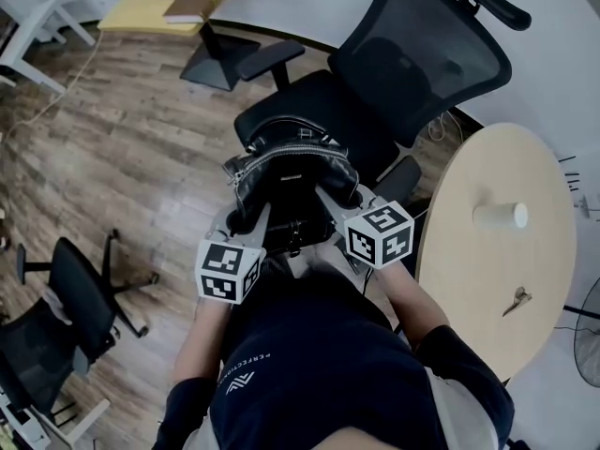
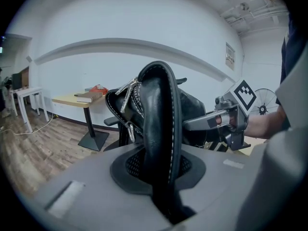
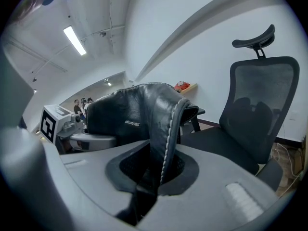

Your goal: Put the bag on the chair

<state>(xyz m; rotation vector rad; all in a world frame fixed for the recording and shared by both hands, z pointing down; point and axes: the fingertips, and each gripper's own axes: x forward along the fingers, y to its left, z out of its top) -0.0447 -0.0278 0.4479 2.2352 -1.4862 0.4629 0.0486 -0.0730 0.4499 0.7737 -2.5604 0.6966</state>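
A black leather bag (image 1: 295, 162) with silver zippers hangs between my two grippers, just in front of the black mesh office chair (image 1: 375, 82) and about over the front edge of its seat. My left gripper (image 1: 251, 216) is shut on a thick stitched bag strap (image 2: 161, 124), which runs down between its jaws. My right gripper (image 1: 330, 197) is shut on the bag's other strap (image 3: 163, 134). In the right gripper view the chair's seat and backrest (image 3: 257, 109) stand close to the right. Each gripper shows in the other's view: the right gripper (image 2: 226, 120) and the left gripper (image 3: 67, 129).
A round wooden table (image 1: 469, 279) stands at my right with a paper cup (image 1: 500, 216) and keys (image 1: 517, 299) on it. A second black chair (image 1: 66, 298) is at the lower left. A yellow table (image 1: 141, 12) with a book (image 1: 192, 3) stands behind, on the wood floor.
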